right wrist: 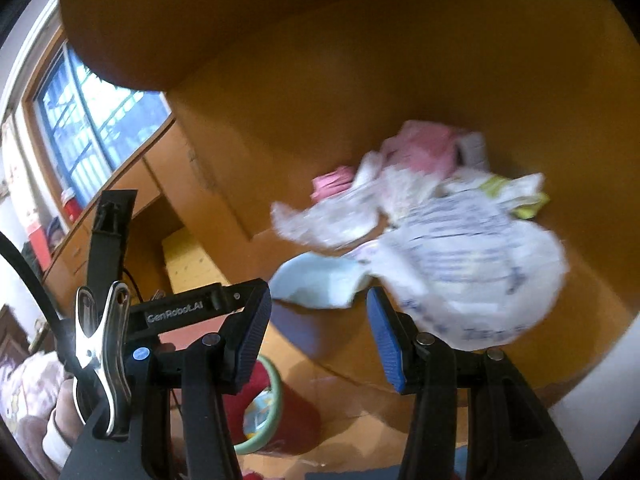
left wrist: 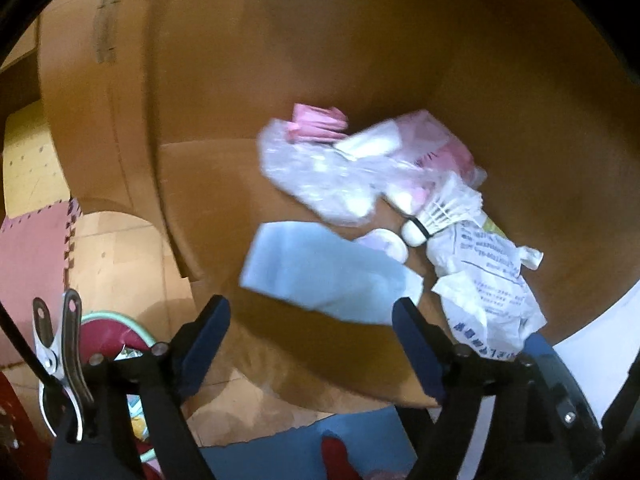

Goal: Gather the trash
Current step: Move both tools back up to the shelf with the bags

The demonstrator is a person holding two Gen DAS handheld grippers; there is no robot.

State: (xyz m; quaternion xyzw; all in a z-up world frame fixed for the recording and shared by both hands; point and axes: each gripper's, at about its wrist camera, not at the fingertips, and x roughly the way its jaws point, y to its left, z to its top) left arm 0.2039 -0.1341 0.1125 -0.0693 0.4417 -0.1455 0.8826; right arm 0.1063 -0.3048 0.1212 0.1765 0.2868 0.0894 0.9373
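A large open cardboard box (left wrist: 360, 60) holds the trash. Inside lie a pink packet (left wrist: 316, 120), a clear plastic bag (left wrist: 320, 172), a white shuttlecock (left wrist: 444, 212), crumpled printed paper (left wrist: 488, 280) and a blurred light-blue sheet (left wrist: 320, 272). My left gripper (left wrist: 312, 312) hangs over the box's near edge, open wide, with nothing between its fingers; the blue sheet is just beyond them. My right gripper (right wrist: 318, 300) is open over the same box (right wrist: 360, 80). The printed white bag (right wrist: 472, 272) is blurred beyond its right finger, and the blue sheet (right wrist: 320, 284) shows past the gap.
A red bucket with a green rim (left wrist: 116, 332) (right wrist: 264, 400) stands on the floor before the box. Pink and yellow foam mats (left wrist: 28, 260) lie at the left, a blue mat (left wrist: 360, 440) below. A wooden cabinet (right wrist: 160, 184) and a window (right wrist: 88, 128) are at the left.
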